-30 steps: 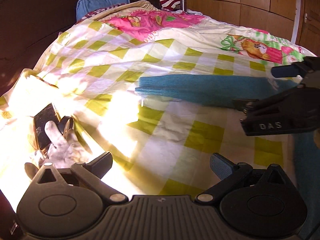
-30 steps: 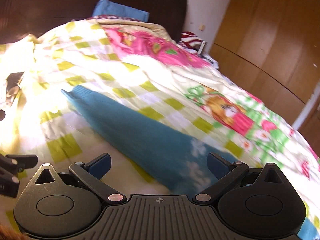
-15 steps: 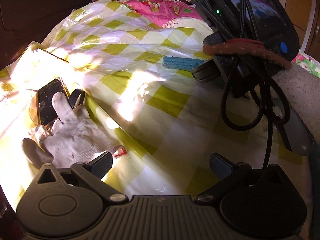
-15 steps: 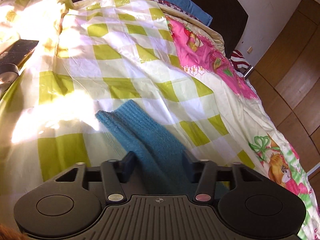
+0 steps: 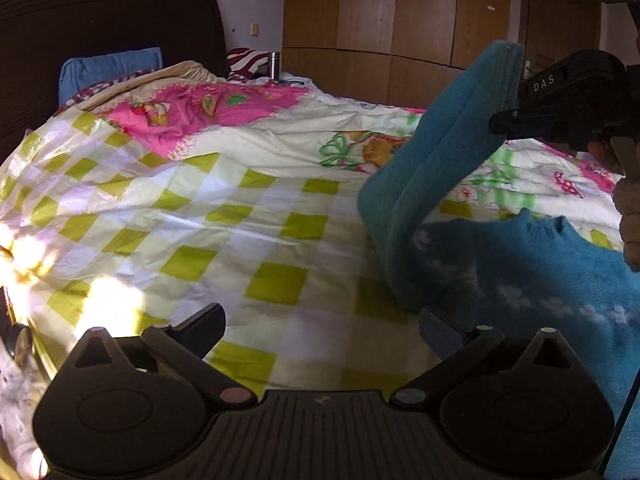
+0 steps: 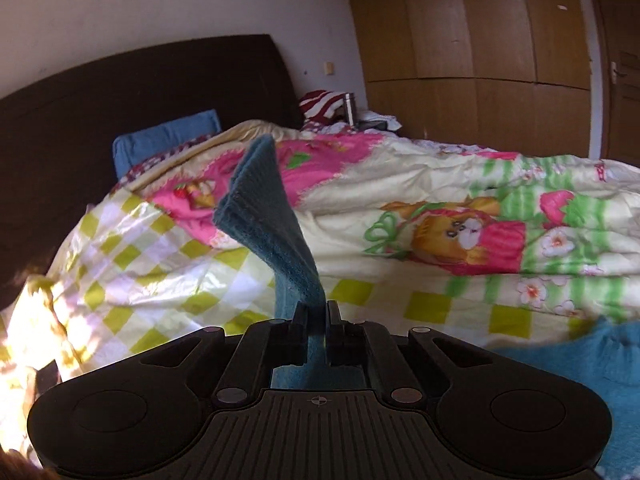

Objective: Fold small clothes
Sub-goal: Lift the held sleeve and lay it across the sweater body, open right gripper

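A small teal knit sweater (image 5: 532, 280) with white cloud marks lies on the checked bedspread (image 5: 240, 216) at the right. My right gripper (image 6: 317, 316) is shut on its sleeve (image 6: 268, 216) near the cuff and holds it raised off the bed; it also shows in the left wrist view (image 5: 508, 120) with the sleeve (image 5: 440, 160) rising to it. My left gripper (image 5: 322, 328) is open and empty, low over the bedspread, just left of the sweater's body.
A pink and cartoon-print quilt (image 6: 460, 232) covers the far side of the bed. A blue pillow (image 5: 108, 72) leans on the dark headboard (image 6: 140, 92). A wooden wardrobe (image 5: 400, 20) stands behind. A white glove (image 5: 12, 400) lies at the lower left.
My right gripper closed on the sleeve cuff and lifted it up off the bed toward the sweater's body. My left gripper stayed open and turned from the glove to the sweater.
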